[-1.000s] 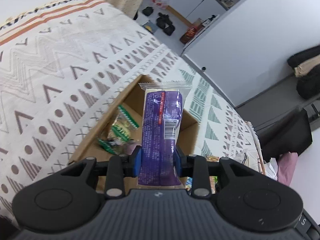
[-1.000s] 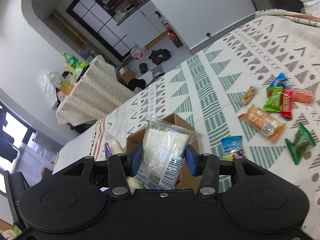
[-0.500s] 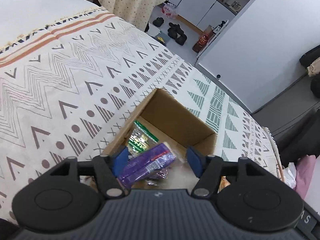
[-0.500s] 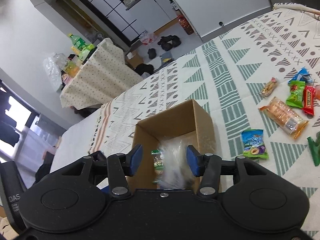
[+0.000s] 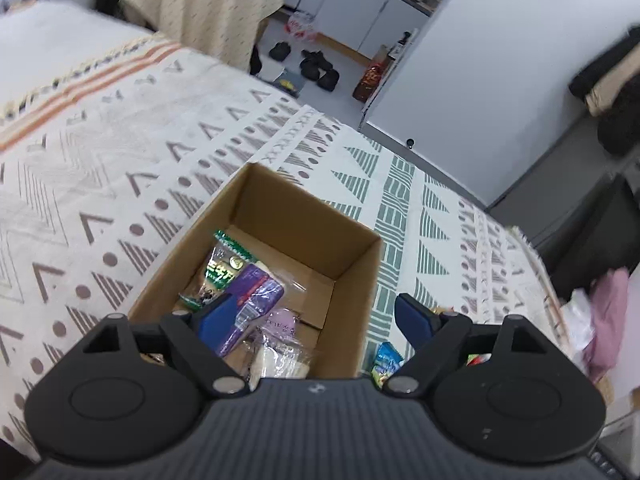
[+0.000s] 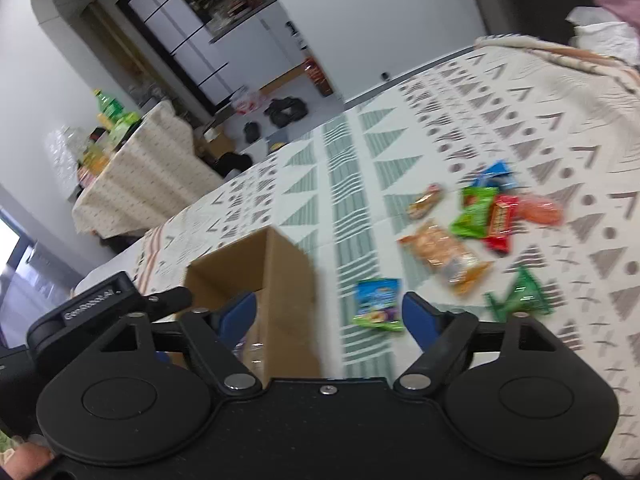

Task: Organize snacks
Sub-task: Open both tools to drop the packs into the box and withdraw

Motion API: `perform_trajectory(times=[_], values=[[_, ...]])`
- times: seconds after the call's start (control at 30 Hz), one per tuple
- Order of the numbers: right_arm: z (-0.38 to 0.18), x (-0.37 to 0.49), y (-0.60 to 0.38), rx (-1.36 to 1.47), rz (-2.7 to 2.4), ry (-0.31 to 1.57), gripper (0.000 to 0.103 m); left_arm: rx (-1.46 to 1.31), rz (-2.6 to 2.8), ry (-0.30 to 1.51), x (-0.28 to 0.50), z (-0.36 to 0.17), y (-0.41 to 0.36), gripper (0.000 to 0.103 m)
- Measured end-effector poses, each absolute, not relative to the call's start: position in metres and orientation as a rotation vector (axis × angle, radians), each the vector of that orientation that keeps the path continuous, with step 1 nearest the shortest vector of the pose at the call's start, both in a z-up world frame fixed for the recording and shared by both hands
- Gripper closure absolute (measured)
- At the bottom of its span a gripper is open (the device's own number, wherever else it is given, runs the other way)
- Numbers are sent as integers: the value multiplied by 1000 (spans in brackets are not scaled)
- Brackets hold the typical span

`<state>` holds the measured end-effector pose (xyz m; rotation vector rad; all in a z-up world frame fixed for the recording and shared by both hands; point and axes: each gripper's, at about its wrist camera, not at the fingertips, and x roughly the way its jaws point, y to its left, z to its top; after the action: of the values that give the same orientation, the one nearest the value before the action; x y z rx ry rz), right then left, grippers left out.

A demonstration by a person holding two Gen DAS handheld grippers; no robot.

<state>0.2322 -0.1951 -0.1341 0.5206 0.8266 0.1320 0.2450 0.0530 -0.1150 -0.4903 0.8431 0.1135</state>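
Left gripper [image 5: 316, 316] hangs over the cardboard box [image 5: 308, 216] with its jaws just spread wide and nothing between them; the purple snack pack [image 5: 252, 300] lies inside the box beside a green packet [image 5: 224, 268] and a clear-wrapped one [image 5: 280, 356].

Right gripper [image 6: 330, 316], jaws likewise just spread and empty, faces the box's corner [image 6: 280, 280], with loose snacks [image 6: 472, 236] scattered on the patterned cloth [image 6: 400, 152].

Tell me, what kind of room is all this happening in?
Most likely a lived-in home. A patterned cloth covers the surface holding the snacks, shoes lie on the floor, and a cloth-covered table crowded with bottles stands in the background beside a tall fridge.
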Motion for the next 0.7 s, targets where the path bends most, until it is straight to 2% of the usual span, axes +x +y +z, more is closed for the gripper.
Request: perform_trajectory(times=[0.13, 0.27, 0.4, 0.7], values=[[-136, 224, -216, 529, 98, 807, 7, -433, 76, 842, 245, -112, 32, 14], [-137, 215, -232, 515, 80, 786, 1, -414, 37, 848, 245, -114, 15, 7], [-142, 206, -248, 481, 63, 772, 0, -414, -8, 854, 244, -116, -1, 0], [-156, 193, -281, 473, 28, 772, 0, -355, -59, 865, 246, -122, -37, 0]])
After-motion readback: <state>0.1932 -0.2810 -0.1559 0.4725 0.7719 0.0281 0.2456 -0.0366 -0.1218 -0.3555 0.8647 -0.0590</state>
